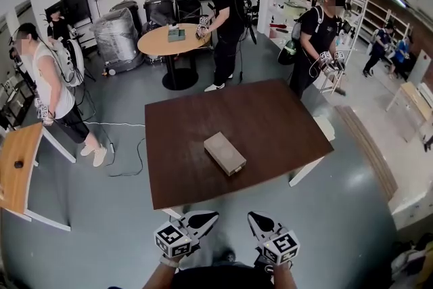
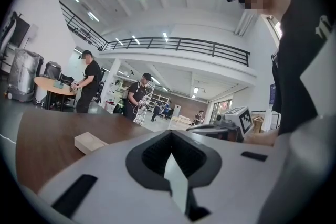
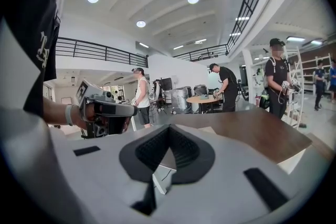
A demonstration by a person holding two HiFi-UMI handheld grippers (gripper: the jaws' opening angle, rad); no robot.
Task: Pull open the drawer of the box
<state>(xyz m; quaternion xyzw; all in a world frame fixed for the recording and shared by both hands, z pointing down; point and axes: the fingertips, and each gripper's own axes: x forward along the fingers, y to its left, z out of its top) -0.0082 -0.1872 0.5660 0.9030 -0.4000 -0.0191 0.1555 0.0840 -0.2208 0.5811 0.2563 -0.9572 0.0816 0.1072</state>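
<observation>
2 grippers hung at the near edge of the table point(image 1: 284, 112), neither yet over it, so I judged the task to be at its approach. The box point(image 1: 224, 153) lay untouched near the middle of the tabletop, well apart from both, and its drawer looked closed. The left gripper point(image 1: 201, 220) had its jaws together with nothing between them, as its own view showed. The right gripper point(image 1: 257, 221) had its jaws together too and was likewise empty.

The next move probably called for both to reach forward over the table, 1 to steady the body of the box and the other to part its jaws and take hold of the drawer front. Which end carried the drawer could not be told; the head view showed only a darker short face turned toward the near right.

The box was a flat, long rectangular block, pale tan with a matte, cardboard-like or light wooden look, set at a slant to the table's edges. The tabletop was dark brown, smooth and faintly glossy. The jaws were white plastic around dark ribbed pads.
</observation>
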